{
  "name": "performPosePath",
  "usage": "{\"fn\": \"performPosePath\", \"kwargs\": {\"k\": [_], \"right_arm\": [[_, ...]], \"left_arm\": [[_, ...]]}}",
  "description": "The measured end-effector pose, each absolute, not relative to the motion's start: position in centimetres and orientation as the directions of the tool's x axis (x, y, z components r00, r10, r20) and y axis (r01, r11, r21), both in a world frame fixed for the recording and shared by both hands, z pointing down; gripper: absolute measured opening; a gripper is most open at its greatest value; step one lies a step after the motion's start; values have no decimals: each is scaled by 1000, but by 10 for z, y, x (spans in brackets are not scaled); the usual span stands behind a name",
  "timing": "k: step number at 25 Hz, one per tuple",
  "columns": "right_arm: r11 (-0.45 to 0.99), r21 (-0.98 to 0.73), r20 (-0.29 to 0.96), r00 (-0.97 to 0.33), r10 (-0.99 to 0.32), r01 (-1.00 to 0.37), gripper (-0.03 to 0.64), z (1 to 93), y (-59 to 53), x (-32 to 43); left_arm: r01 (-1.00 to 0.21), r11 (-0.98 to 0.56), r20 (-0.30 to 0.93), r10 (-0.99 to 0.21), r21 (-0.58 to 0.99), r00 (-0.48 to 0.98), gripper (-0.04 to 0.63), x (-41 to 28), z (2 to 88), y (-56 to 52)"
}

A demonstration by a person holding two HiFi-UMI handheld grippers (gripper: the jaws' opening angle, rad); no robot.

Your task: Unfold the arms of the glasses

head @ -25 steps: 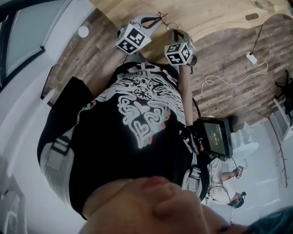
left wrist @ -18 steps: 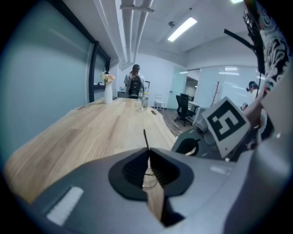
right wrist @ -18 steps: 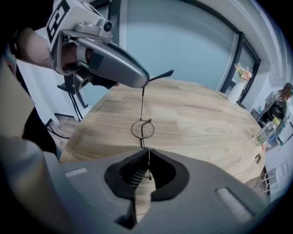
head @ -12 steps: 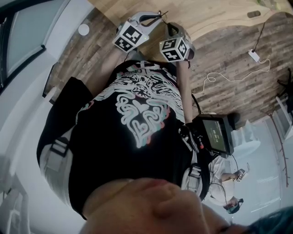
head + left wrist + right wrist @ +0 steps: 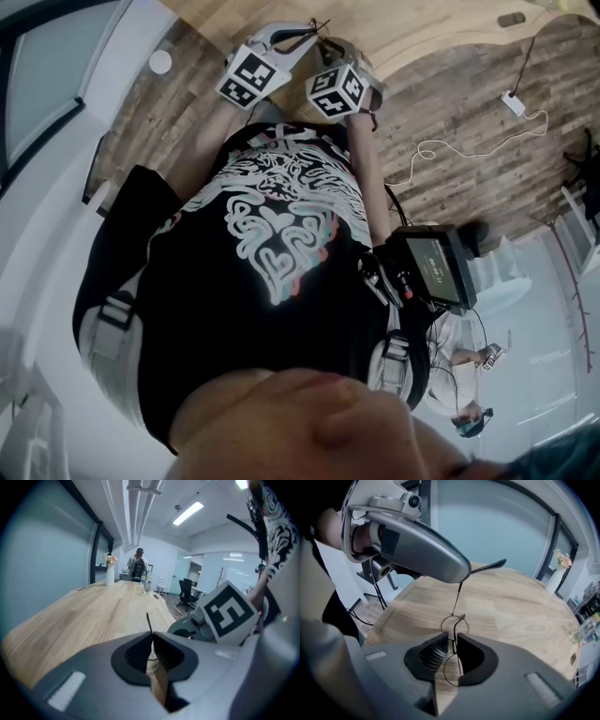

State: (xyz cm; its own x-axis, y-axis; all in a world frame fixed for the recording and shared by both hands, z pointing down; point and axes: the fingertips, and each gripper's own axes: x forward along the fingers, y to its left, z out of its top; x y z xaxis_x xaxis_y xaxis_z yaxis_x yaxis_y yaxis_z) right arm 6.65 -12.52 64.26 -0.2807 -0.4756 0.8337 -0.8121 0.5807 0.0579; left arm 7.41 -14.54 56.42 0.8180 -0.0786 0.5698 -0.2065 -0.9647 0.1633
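Right gripper, nearest in its own view, is clamped on the thin wire frame of the glasses between the two round lenses, holding them in the air above the wooden table. Just beyond, at 12 o'clock, one slim glasses arm rises to the left gripper. That gripper enters from 10 o'clock with its jaws pinched on the arm, whose dark end piece pokes out toward 2 o'clock. To do this step well, the right gripper should probably act as a fixed anchor. The left should swing in a slow arc about the hinge, never tugging lengthwise, since the wire looks easy to bend. Far off at 2 o'clock stands a vase of flowers.
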Motion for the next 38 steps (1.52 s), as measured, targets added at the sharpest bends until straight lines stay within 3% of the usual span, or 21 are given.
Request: {"fn": "performPosePath", "kwargs": {"k": [7,11,17,32,38], "right_arm": [[591,110,866,-215,-452,-799,55,652,-126,67],[626,159,868,-193,-457,-763,5,656,-123,68],[631,184,853,-197,-484,-753,0,651,-123,68],[467,240,637,-225,-737,-851,0,594,-141,87],[339,51,484,-274,-831,-939,0,567,-144,107]], "left_arm": [[-206,-965,573,-80,159,815,3,69,560,-147],[-206,-967,574,-82,154,815,3,72,560,-144],[-213,-966,581,-91,145,809,3,71,561,-146],[-312,-929,590,-141,198,795,2,58,579,-171],[-354,-911,582,-175,209,794,2,57,586,-184]]}}
